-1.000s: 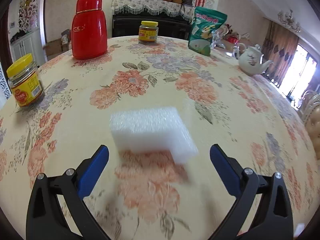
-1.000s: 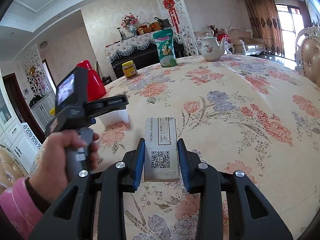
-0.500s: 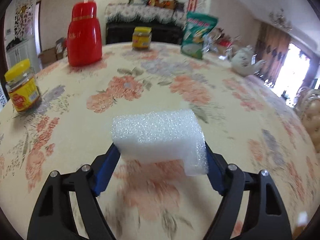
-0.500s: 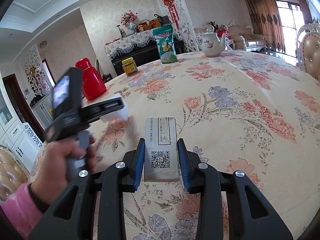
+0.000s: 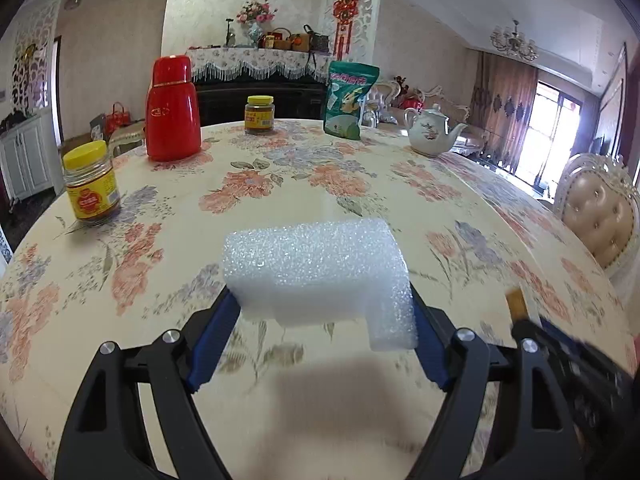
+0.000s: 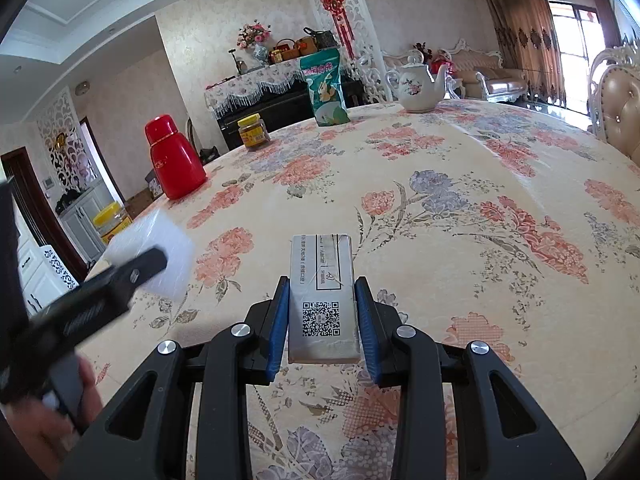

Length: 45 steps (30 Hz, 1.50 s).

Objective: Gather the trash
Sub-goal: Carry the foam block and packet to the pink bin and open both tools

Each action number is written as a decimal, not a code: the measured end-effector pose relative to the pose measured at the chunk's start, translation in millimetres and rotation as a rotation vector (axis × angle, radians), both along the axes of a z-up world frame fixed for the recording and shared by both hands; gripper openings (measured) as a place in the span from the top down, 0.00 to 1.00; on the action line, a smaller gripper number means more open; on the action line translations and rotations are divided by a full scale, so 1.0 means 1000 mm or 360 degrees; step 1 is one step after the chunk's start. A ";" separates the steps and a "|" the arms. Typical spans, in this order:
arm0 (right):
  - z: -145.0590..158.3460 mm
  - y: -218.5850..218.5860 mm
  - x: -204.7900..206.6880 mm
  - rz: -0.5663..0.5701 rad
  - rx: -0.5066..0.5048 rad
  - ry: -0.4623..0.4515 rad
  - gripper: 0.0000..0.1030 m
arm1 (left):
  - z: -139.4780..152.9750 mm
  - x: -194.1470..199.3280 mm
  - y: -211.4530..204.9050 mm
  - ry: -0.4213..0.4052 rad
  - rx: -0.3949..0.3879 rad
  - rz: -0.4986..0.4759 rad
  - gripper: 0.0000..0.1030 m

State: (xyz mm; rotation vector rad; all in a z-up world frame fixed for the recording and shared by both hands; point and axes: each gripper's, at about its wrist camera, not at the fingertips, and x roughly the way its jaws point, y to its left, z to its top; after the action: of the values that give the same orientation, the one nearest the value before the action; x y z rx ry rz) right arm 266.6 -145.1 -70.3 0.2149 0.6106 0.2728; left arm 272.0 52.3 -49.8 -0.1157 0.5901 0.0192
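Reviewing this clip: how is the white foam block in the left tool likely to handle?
The foam block looks airy, so probably very light. Its bubbly surface likely compresses under the left tool. Its flat sides make rolling unlikely.

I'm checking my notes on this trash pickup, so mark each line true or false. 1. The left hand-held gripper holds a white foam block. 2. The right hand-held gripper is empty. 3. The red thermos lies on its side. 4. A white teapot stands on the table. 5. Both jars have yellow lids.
1. True: the left hand-held gripper is shut on the white foam block.
2. False: the right hand-held gripper is shut on a small box bearing a QR code.
3. False: the red thermos stands upright.
4. True: the white teapot stands on the floral table.
5. True: the near jar and the far jar both have yellow lids.
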 end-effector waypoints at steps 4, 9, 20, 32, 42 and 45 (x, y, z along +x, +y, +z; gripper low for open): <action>0.001 -0.005 -0.004 -0.0011 0.0039 -0.0024 0.68 | 0.000 -0.028 -0.006 -0.0064 0.0054 0.0001 0.25; 0.000 -0.005 -0.007 -0.0057 -0.0039 0.0045 0.68 | 0.003 -0.050 -0.009 -0.0122 0.0062 0.0000 0.25; 0.014 -0.024 -0.065 0.0033 -0.0184 0.0044 0.68 | 0.008 -0.081 -0.027 -0.0211 0.0108 -0.0093 0.25; 0.027 -0.084 -0.125 -0.0125 -0.0242 -0.0061 0.68 | 0.020 -0.111 -0.087 -0.0261 0.0086 -0.0365 0.24; 0.027 -0.168 -0.158 -0.0404 -0.0254 -0.0078 0.68 | 0.020 -0.118 -0.183 -0.0248 0.0160 -0.0704 0.24; 0.027 -0.200 -0.171 -0.0514 -0.0240 -0.0080 0.68 | 0.017 -0.117 -0.213 -0.0235 0.0167 -0.0797 0.24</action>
State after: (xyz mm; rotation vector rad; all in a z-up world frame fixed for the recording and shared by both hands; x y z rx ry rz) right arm 96.1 -345.0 -43.6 0.1580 0.5349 -0.0792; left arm 155.1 -160.6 -32.8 0.1341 0.4565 -0.4401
